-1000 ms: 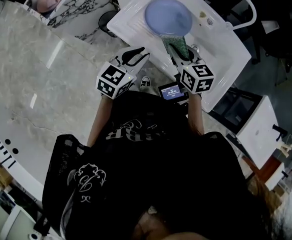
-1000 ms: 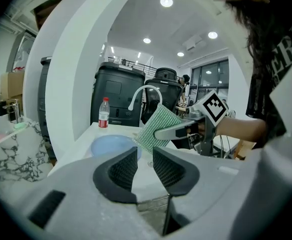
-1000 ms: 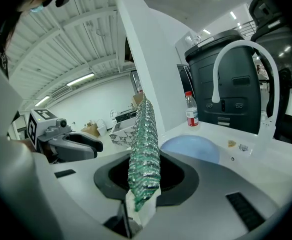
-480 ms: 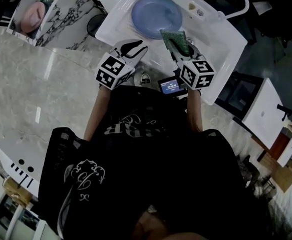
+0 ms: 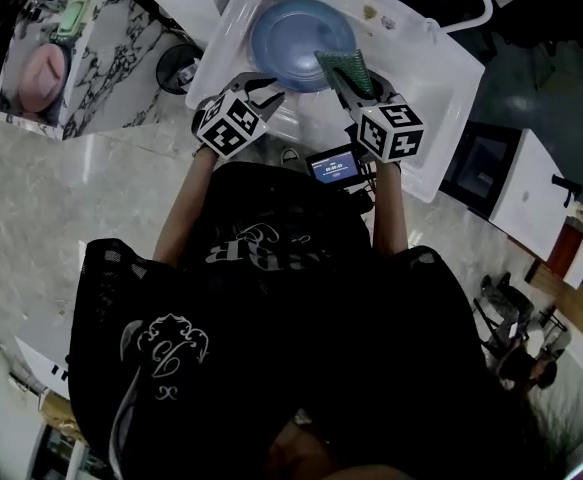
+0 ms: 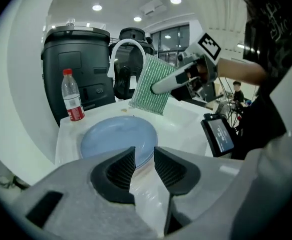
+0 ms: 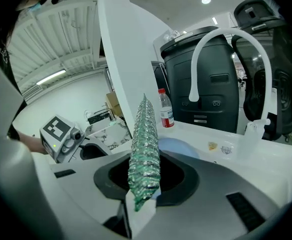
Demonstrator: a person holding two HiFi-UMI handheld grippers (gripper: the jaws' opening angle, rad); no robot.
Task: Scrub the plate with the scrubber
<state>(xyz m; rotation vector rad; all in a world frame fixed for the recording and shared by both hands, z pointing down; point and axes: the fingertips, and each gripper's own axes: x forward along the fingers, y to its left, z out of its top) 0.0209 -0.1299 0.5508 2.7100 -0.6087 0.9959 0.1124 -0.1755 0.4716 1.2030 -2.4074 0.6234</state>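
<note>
Open workshop room, ceiling spots lit, dark bins behind a white sink (image 5: 441, 88) with a white faucet (image 6: 128, 46). A red-labelled bottle (image 6: 72, 96) stands upright at the sink's far left corner. The plate (image 5: 291, 33), blue, lies flat in the basin, and a small lit screen (image 6: 218, 134) sits at the near rim to its right. Change over the last second: you have brought both tools in towards the basin. The left claw (image 6: 141, 166) was back from the sink; it now sits just short of the plate's near edge. Its jaws are released with a narrow gap and nothing between them, and the plate rim shows through that gap. Whether it touches the rim cannot be told. The right claw (image 7: 144, 181) is clenched on the scrubber (image 7: 146, 134), a green mesh pad held on edge and standing up out of the jaws. From the left gripper view the pad hangs in the air over the right side of the basin, beside the plate and apart from it. Judgement: approach is nearly done but scrubbing has not begun. You would likely steady the plate on the left, then lower the pad flat onto the blue face. Risk: the plate may slide on wet porcelain if it is not steadied.
</note>
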